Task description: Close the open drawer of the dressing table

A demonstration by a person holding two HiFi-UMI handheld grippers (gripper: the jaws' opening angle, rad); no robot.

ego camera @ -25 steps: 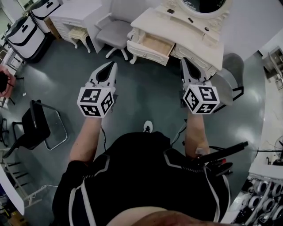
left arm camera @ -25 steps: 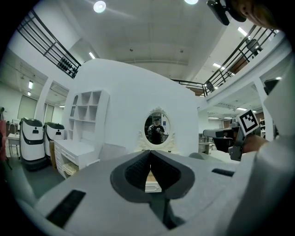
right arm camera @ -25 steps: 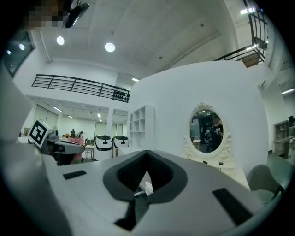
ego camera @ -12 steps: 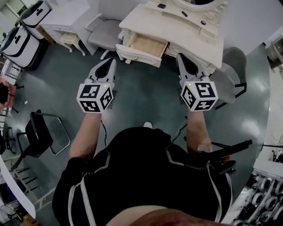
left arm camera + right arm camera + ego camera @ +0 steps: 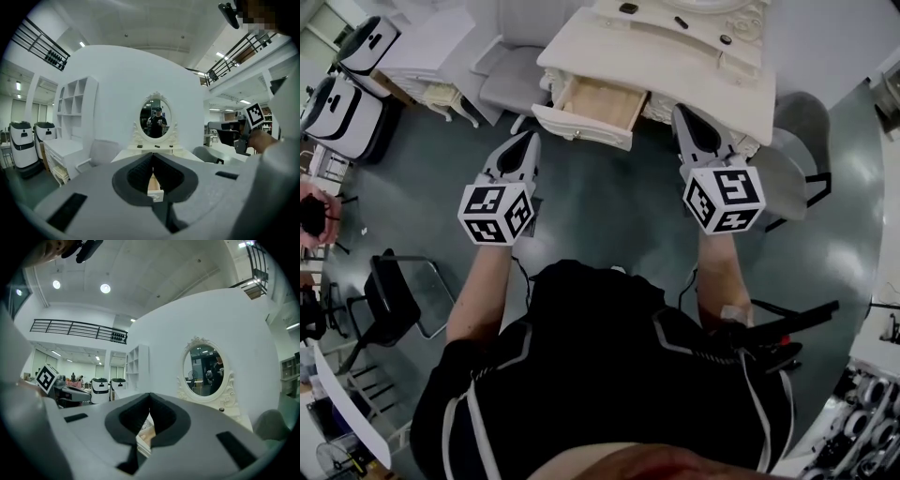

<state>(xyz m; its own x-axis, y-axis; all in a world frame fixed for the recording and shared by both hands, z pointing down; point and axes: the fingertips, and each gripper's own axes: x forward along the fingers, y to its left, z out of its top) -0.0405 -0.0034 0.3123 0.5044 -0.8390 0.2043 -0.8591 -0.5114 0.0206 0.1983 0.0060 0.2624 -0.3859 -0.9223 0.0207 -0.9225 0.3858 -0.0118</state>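
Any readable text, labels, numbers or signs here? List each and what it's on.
No readable words, numbers or brands in any view.
White marker cube on the left gripper: black square patterns only, no letters.
White marker cube on the right gripper: same.
Small dark items on the cream dressing table: too small to read.

**A Bedroom Set Inside a Big Hall**

This was no home but a large test hall dressed as a bedroom. A cream dressing table (image 5: 694, 70) with an oval mirror (image 5: 155, 120), a grey chair (image 5: 511, 89) and white shelving (image 5: 75, 108) stood before a curved partition wall (image 5: 117, 79). Overhead ran a railed mezzanine (image 5: 75, 326) and high ceiling lights (image 5: 105, 288). Boxy white machines (image 5: 342, 112) stood on the grey floor (image 5: 609, 216).
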